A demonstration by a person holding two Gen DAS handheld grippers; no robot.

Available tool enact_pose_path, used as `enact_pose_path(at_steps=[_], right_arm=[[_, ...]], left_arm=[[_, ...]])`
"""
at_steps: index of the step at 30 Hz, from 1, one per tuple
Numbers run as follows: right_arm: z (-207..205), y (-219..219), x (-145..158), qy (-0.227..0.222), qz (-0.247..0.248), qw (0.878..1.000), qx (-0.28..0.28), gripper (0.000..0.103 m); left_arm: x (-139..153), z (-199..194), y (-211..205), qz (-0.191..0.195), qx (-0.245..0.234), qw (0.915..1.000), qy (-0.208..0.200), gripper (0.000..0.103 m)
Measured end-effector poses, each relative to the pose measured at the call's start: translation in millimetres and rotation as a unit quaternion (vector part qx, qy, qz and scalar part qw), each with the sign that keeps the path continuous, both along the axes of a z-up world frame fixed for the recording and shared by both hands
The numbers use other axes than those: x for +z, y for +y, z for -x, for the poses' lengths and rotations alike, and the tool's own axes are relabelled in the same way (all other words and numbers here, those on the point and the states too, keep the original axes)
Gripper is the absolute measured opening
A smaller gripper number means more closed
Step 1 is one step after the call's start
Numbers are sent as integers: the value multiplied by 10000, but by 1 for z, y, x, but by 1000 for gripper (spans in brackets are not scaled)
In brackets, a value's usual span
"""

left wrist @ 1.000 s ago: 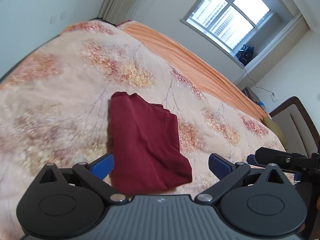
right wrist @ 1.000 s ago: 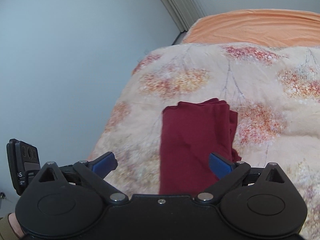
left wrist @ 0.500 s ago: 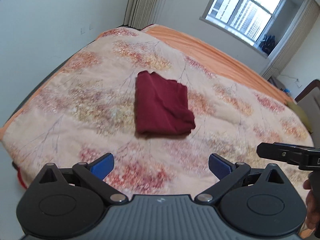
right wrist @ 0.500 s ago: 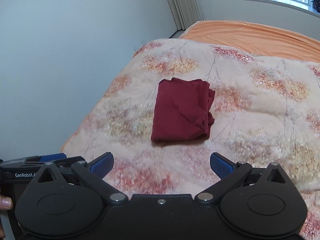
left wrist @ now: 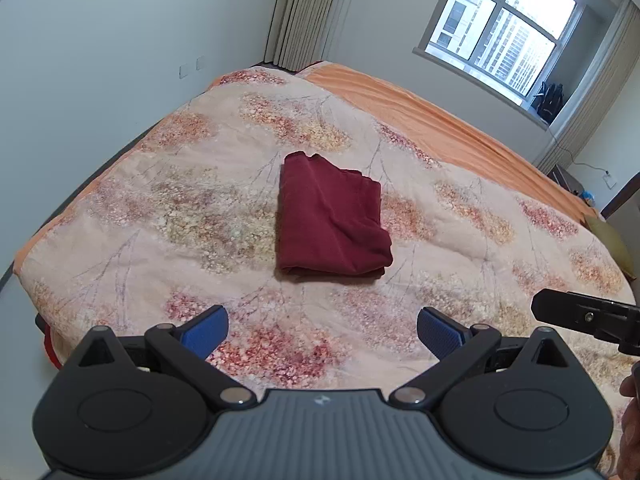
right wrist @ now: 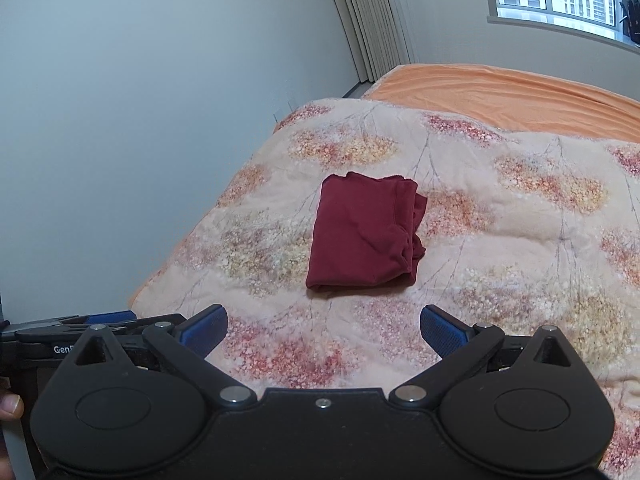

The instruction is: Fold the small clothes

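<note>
A dark red garment (left wrist: pixel 332 218) lies folded into a compact rectangle on the floral quilt (left wrist: pixel 200 216); it also shows in the right wrist view (right wrist: pixel 366 232). My left gripper (left wrist: pixel 322 330) is open and empty, held above the quilt's near edge, well back from the garment. My right gripper (right wrist: pixel 323 330) is open and empty, likewise pulled back from it. The right gripper's body (left wrist: pixel 588 314) shows at the right edge of the left wrist view. The left gripper's body (right wrist: pixel 72 334) shows at the left edge of the right wrist view.
The quilt covers a bed with an orange sheet (left wrist: pixel 432 108) along its far side. A grey wall (right wrist: pixel 140 100) runs close along the bed's left. Curtains (left wrist: pixel 308 12) and a window (left wrist: pixel 500 24) stand behind. A dark headboard (left wrist: pixel 622 200) is at the right.
Both grippers have drawn back and up from the folded garment, which now looks smaller and farther away. The garment has stayed in place. Both grippers remain open.
</note>
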State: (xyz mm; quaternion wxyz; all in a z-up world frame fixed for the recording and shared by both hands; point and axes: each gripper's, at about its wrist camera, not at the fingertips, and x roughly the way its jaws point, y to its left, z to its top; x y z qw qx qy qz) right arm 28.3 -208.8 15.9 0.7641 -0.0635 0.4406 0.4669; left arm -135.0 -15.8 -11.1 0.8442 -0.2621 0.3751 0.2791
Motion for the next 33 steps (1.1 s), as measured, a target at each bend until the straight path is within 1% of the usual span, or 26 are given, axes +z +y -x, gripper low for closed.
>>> enact_pose_path(at_steps=[4, 11, 30, 33], right_arm=[[-5, -1, 4, -34, -50, 10000, -44, 102], [-11, -4, 3, -27, -61, 9999, -82, 102], [-15, -1, -1, 5, -52, 10000, -8, 102], [-17, -1, -2, 64, -70, 10000, -16, 102]], left_arm=[[3, -6, -1, -82, -51, 10000, 5, 102], [4, -14, -4, -111, -91, 9999, 20, 102], [2, -20, -6, -36, -81, 10000, 11, 102], [1, -20, -7, -20, -44, 10000, 23, 102]])
